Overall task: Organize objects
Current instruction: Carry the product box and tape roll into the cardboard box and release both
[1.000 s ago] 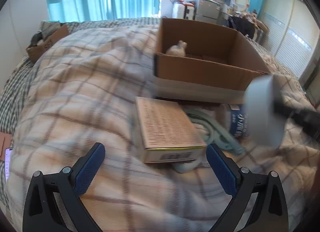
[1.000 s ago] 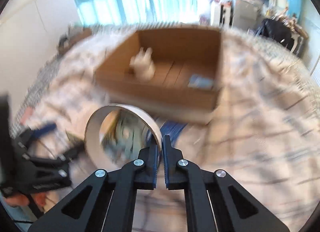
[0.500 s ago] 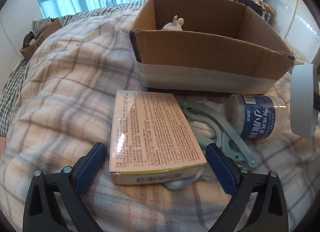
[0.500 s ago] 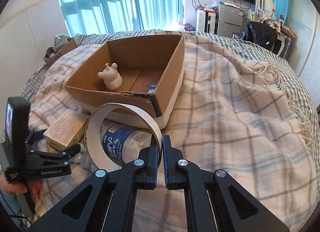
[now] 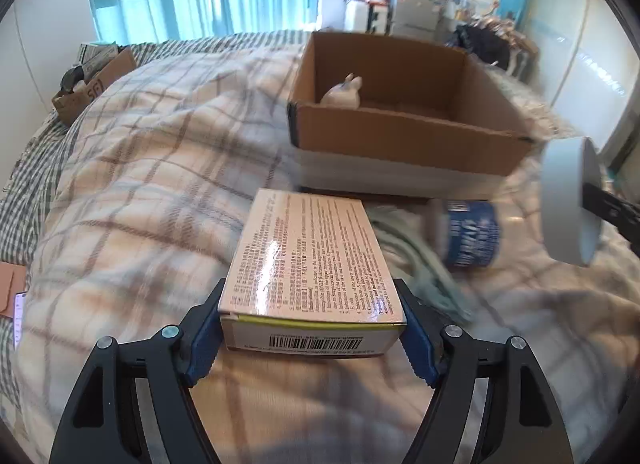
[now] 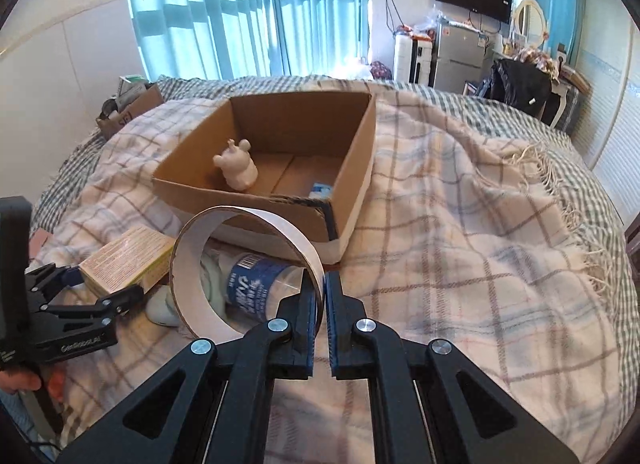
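My left gripper (image 5: 312,328) is shut on a beige printed carton (image 5: 312,264) and holds it above the plaid blanket; it also shows in the right wrist view (image 6: 124,258). My right gripper (image 6: 322,304) is shut on the rim of a white tape roll (image 6: 240,260), held upright; the roll shows at the right of the left wrist view (image 5: 568,200). An open cardboard box (image 6: 276,196) lies beyond, holding a white figurine (image 6: 236,166) and a small blue item (image 6: 322,190). A blue-labelled clear jar (image 6: 256,284) and a pale green tool (image 5: 416,260) lie beside the box.
A plaid blanket (image 6: 460,224) covers the bed. A small brown box (image 5: 92,84) with clutter sits at the far left edge. A pink item (image 5: 10,292) lies at the left edge. Furniture and a fridge (image 6: 456,52) stand beyond the bed.
My left gripper has closed on the carton and lifted it off the blanket. The right gripper still holds the tape roll and has moved back a little from the box.
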`<act>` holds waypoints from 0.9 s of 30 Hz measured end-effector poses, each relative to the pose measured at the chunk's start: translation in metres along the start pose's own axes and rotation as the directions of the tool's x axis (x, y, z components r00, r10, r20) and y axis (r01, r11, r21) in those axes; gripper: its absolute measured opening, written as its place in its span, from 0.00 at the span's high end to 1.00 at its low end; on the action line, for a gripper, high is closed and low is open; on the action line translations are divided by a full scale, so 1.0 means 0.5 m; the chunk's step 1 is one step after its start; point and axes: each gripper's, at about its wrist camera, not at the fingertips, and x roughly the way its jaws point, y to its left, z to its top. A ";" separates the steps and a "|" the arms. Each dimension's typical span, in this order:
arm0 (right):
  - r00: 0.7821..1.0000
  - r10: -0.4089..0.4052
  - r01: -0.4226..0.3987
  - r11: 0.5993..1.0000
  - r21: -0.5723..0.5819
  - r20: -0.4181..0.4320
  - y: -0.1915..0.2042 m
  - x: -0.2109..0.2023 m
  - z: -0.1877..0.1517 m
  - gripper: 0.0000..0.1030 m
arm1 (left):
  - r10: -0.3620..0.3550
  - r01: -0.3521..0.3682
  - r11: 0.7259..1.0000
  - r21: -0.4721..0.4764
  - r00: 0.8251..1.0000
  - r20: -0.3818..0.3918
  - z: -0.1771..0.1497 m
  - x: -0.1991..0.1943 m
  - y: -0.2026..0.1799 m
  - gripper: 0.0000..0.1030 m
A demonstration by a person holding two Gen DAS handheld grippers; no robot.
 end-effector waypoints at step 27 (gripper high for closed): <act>0.957 -0.043 0.074 0.992 -0.100 0.286 0.033 -0.148 0.309 0.96 | -0.127 0.105 0.991 0.079 0.915 0.382 0.340 -0.193 -0.066 0.24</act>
